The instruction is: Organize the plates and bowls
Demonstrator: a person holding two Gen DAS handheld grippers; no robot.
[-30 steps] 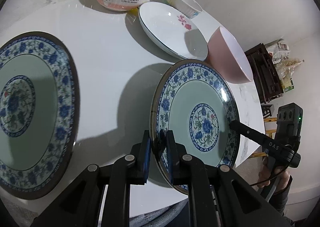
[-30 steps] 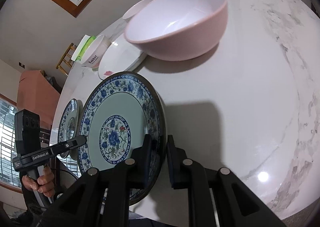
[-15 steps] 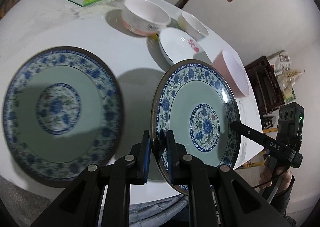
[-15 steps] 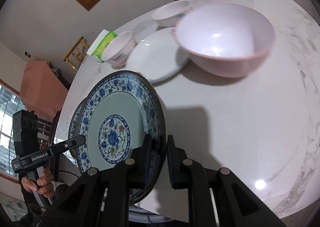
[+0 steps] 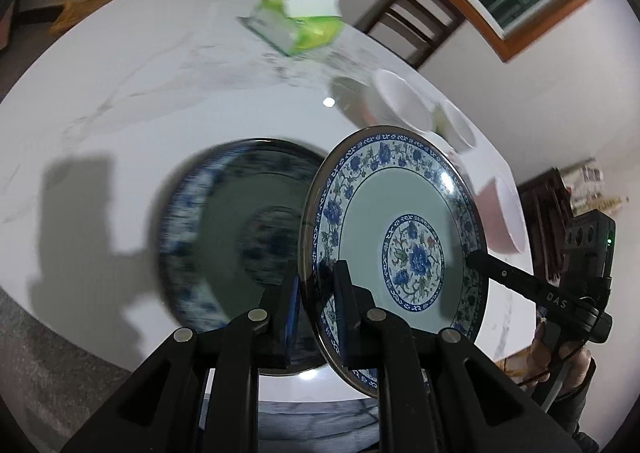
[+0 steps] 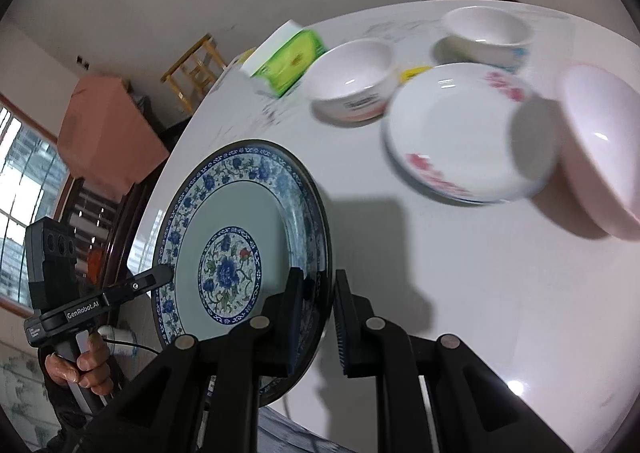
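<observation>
both the left gripper (image 5: 317, 293) and the right gripper (image 6: 316, 305) pinch the lifted blue plate (image 5: 400, 249) at opposite rims — keep it level, lower it centred onto the matching plate (image 5: 224, 237) at 9 o'clock.

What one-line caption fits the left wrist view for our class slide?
Two grippers, left and right, hold a blue-patterned plate on opposite rims above a matching plate on the white table.

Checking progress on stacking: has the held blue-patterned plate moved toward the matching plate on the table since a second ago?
Yes. In the left wrist view the held plate, in both claws, now overlaps the matching plate on the table; earlier a bare gap separated them.
</observation>
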